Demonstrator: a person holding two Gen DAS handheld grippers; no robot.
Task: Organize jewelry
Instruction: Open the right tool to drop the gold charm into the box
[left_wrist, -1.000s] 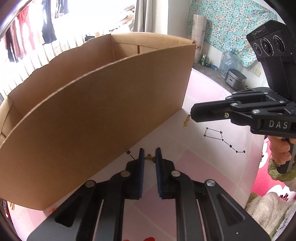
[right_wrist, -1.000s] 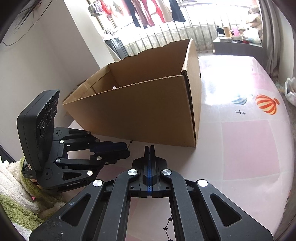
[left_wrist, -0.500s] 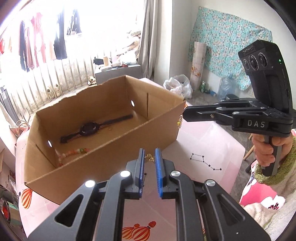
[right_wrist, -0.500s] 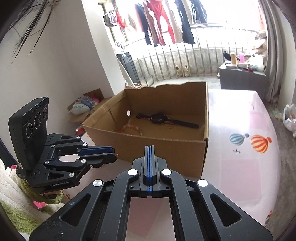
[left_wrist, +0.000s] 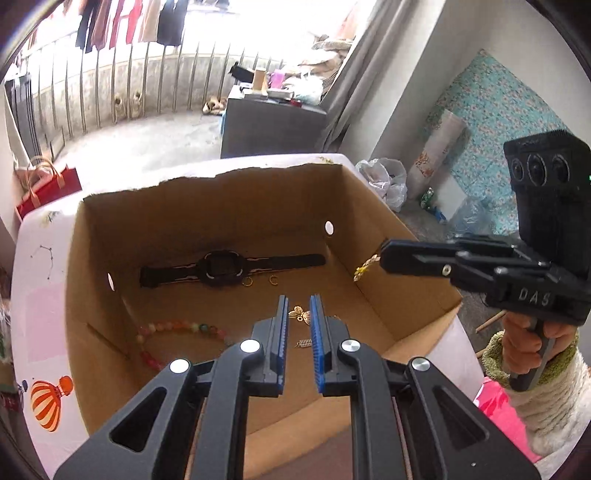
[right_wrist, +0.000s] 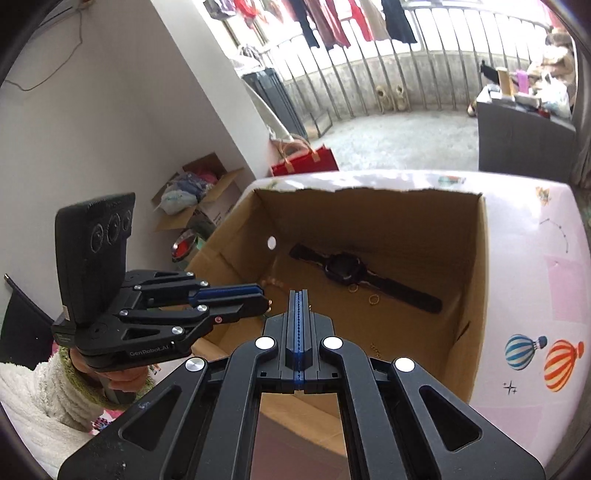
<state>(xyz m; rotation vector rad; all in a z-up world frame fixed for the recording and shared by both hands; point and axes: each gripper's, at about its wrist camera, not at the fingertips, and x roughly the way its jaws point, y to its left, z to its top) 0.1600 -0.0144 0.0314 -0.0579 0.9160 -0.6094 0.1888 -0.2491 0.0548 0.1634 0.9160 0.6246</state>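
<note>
Both grippers raised above open brown cardboard box (left_wrist: 369, 295); left gripper (left_wrist: 299, 321) clamped on small gold butterfly charm (left_wrist: 300, 315), right gripper (left_wrist: 382, 255) clamped on gold chain end (left_wrist: 364, 267); drop-in judged next.

My left camera sits just behind my left jaws and looks down into the cardboard box (left_wrist: 258, 221) from close above its near wall. My right camera looks the same way from the other side, a bit further right. Both see the box floor, the black watch (left_wrist: 221, 271) lying there, and the balcony railing (left_wrist: 110, 92) far behind. Each camera also sees my other gripper.
</note>
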